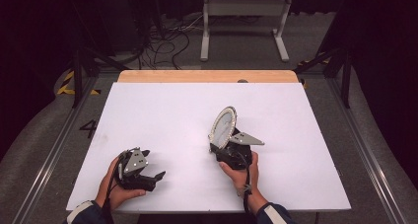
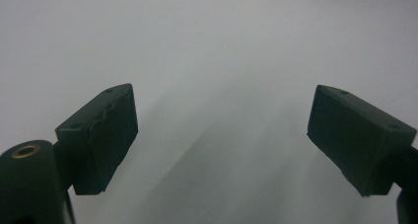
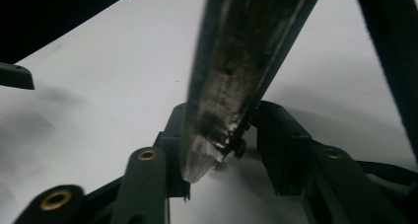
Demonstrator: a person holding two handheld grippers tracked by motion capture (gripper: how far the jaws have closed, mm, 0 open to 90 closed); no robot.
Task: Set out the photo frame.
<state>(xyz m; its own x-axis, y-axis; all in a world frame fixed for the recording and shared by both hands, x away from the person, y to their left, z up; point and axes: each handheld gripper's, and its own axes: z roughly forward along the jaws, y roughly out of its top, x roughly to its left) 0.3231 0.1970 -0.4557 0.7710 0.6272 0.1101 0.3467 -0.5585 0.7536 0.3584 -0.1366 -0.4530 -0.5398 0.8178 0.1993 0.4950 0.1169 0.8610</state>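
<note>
Your right tongs hold an oval mirror with a pale beaded rim, gripped at its lower edge and standing tilted up off the white surface, a little right of the middle and towards your side. In the right gripper view the mirror runs edge-on up through the picture, a dark, smeared slab between the two black jaws. The left jaw lies against it; on the right a narrow gap seems to show beside the mirror's edge, so you cannot be sure both pads press. The jaws stand partly closed, set about the thickness of the mirror.

Your left tongs rest low over the near left part of the surface, well apart from the mirror. Their jaws stand wide, and in the left gripper view nothing lies between the tongs, just bare white board.

Nothing on the surface stands between your two hands or around the mirror. Beyond the white sheet a strip of light wood shows at the far edge. Past that, on the grey floor, stand the white metal legs of a frame and a tangle of dark cables. Black metal rails run along both sides, with yellow-black hazard tape at the far left corner.
</note>
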